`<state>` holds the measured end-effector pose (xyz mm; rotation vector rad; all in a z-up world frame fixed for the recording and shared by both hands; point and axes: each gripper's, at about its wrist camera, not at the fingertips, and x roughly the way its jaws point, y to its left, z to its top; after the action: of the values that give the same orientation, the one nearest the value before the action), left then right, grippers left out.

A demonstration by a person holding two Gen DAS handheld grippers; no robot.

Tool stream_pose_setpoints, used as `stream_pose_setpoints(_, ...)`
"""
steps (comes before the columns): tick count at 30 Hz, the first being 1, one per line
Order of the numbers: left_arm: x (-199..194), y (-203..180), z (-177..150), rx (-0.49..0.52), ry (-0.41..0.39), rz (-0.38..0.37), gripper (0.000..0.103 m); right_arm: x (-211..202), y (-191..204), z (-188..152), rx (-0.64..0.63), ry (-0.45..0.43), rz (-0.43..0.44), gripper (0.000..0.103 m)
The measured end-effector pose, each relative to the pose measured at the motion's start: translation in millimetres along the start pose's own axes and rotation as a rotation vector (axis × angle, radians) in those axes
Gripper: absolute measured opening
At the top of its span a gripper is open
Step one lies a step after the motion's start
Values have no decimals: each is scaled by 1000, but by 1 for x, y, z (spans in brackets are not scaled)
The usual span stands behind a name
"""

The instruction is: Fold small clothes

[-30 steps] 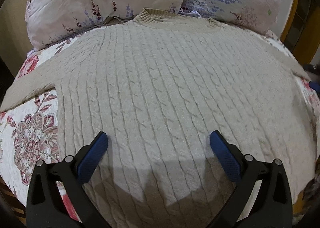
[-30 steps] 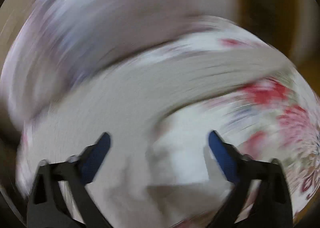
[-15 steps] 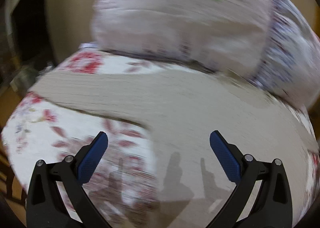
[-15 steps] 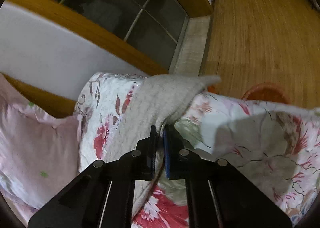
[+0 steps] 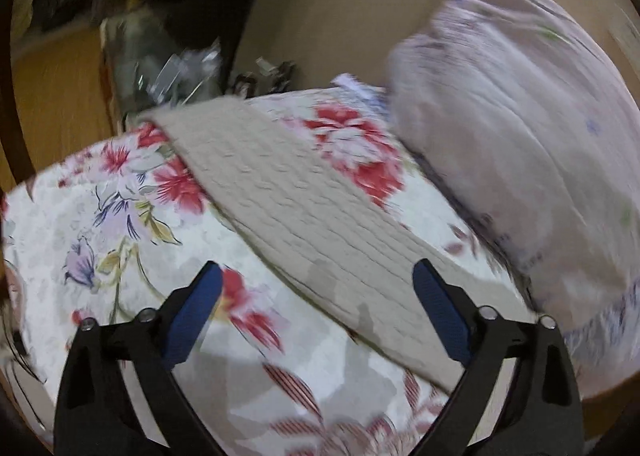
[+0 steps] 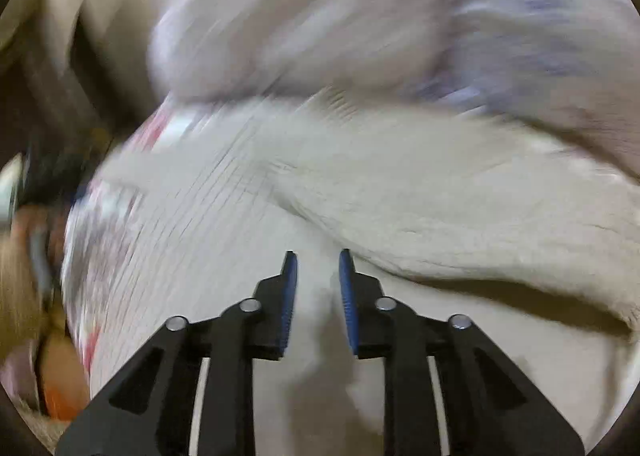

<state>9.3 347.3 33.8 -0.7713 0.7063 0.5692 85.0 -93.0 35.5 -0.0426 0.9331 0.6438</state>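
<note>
- The bed [image 5: 100, 216], under a floral quilt, carries everything; the beige cable-knit sweater [image 6: 208, 224] lies spread on it with pillows [image 5: 520, 144] at its far side. In the right view the sweater fills the frame from 9 o'clock to 4 o'clock, much of it blurred.
- In the right view a thick fold of knit [image 6: 460, 216], probably a sleeve brought over the body, runs from 12 toward 3 o'clock and stands raised over a dark gap. I judge it could slump back or land crooked, because heavy knit does not crease by itself.
- In the left view the sleeve [image 5: 312, 224] lies flat across the quilt, from 11 o'clock near the bed's edge down to 5 o'clock. Its cuff sits close to that edge, so a careless pull may drag it off.
- The left tongs [image 5: 316, 316] are spread wide and hold nothing, hovering with the sleeve between the pads. Closing here would likely grab mid-sleeve, or pinch the quilt along with it, and lift both.
- The right tongs [image 6: 318, 296] are parted by a narrow gap; pale knit shows between them, yet I cannot tell whether they grip it. If they are letting go while moving, the fabric may snag on a pad and undo the fold.
</note>
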Motion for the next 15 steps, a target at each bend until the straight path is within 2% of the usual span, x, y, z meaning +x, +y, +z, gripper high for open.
stream_pose_setpoints(1, 7, 8, 5, -40, 21, -5, 87, 0, 10, -6, -4, 5, 7, 40)
stream_pose_setpoints(2, 13, 15, 10, -75, 31, -16, 85, -2, 12, -9, 6, 2, 7, 58)
stream_pose_setpoints(4, 15, 23, 17, -109, 29, -25, 77, -11, 6, -13, 50, -9, -25, 70)
stream_pose_setpoints(8, 20, 32, 31, -158, 25, -38, 66, -24, -47, -20, 213, 9, -121, 70)
stream_pose_setpoints(11, 25, 41, 44, -218, 28, -37, 51, -33, -69, -33, 313, 9, -165, 70)
stream_pose_setpoints(13, 31, 47, 51, -252, 35, -24, 29, -32, -79, -29, 321, 13, -185, 71)
stream_pose_setpoints(14, 34, 48, 54, -257, 40, -15, 23, -33, -81, -31, 318, 15, -188, 71)
stream_pose_setpoints(15, 37, 48, 57, -255, 51, -1, 11, -34, -82, -32, 313, 16, -190, 71)
